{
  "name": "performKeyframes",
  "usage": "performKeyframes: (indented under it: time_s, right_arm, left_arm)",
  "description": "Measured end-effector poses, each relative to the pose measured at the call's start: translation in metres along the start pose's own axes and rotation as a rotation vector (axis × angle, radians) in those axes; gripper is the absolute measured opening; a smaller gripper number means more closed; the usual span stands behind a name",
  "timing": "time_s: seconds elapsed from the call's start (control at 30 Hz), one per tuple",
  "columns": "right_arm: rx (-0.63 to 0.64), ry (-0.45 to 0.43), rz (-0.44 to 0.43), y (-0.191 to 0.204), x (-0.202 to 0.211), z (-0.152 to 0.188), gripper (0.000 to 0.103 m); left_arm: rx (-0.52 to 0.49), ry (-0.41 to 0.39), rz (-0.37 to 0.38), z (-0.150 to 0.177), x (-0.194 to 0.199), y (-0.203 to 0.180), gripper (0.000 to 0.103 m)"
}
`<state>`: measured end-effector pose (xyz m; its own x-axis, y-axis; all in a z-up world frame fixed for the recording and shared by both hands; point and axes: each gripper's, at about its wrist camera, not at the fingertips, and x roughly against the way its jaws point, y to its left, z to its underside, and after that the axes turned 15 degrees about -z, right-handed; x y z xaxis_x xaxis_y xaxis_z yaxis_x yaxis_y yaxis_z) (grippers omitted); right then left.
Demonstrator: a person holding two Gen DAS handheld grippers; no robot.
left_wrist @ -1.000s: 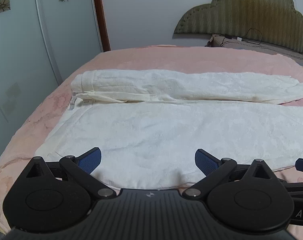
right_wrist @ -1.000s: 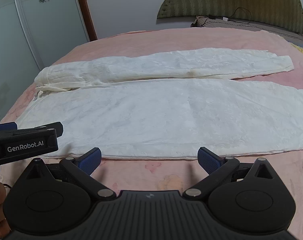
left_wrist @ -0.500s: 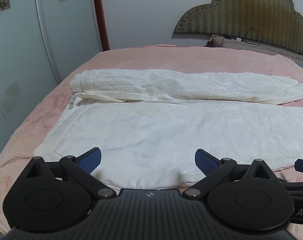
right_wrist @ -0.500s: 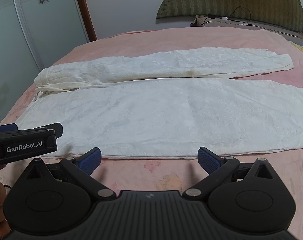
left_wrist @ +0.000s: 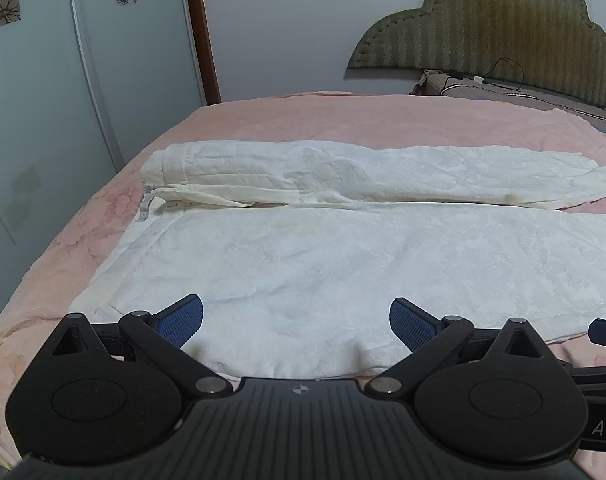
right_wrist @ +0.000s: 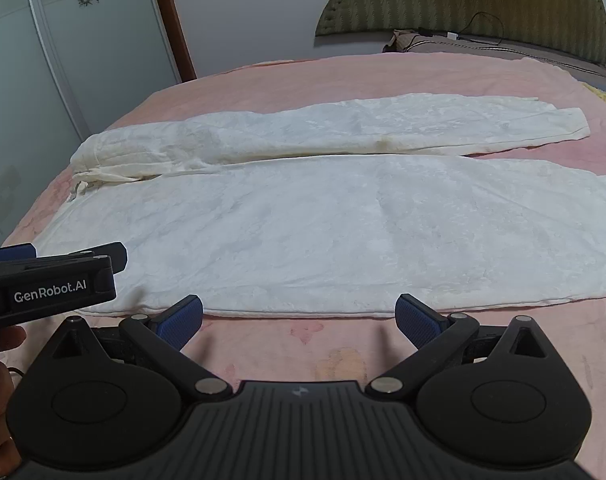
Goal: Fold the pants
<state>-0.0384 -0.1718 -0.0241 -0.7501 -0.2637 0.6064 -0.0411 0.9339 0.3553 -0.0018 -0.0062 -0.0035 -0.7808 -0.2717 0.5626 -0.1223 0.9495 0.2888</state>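
Note:
White pants [left_wrist: 343, 256] lie flat across the pink bed, waistband to the left, both legs running right; they also show in the right wrist view [right_wrist: 343, 224]. The far leg [right_wrist: 343, 128] lies alongside the near leg. My left gripper [left_wrist: 296, 322] is open and empty, hovering over the near edge of the pants by the waist. My right gripper [right_wrist: 299, 320] is open and empty, just short of the near hem edge, over bare bedspread. The left gripper's body [right_wrist: 51, 280] shows at the left of the right wrist view.
The pink bedspread [right_wrist: 343, 76] covers the bed. A green padded headboard [left_wrist: 503, 32] and a pillow with a cable [left_wrist: 463, 84] are at the far right. A glass sliding door [left_wrist: 43, 120] stands past the bed's left edge.
Both grippers have drifted slightly; the pants have not moved and both grippers stay open.

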Motion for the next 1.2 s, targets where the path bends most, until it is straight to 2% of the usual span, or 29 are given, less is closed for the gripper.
performKeyframes:
  time_s: [1.0, 1.07, 1.2]
  right_arm:
    - [0.005, -0.006, -0.021, 0.0003, -0.0013, 0.0024, 0.103]
    - [0.018, -0.018, -0.037, 0.0001, -0.0009, 0.0021, 0.103]
    - [0.101, -0.099, -0.105, 0.0026, 0.0022, -0.0026, 0.103]
  left_arm:
    - [-0.011, 0.000, -0.012, 0.0032, -0.0008, -0.0029, 0.102]
    - [-0.012, -0.008, -0.016, 0.0043, -0.0006, -0.0024, 0.102]
    - [-0.003, -0.058, -0.019, 0.0049, -0.0003, 0.0064, 0.102]
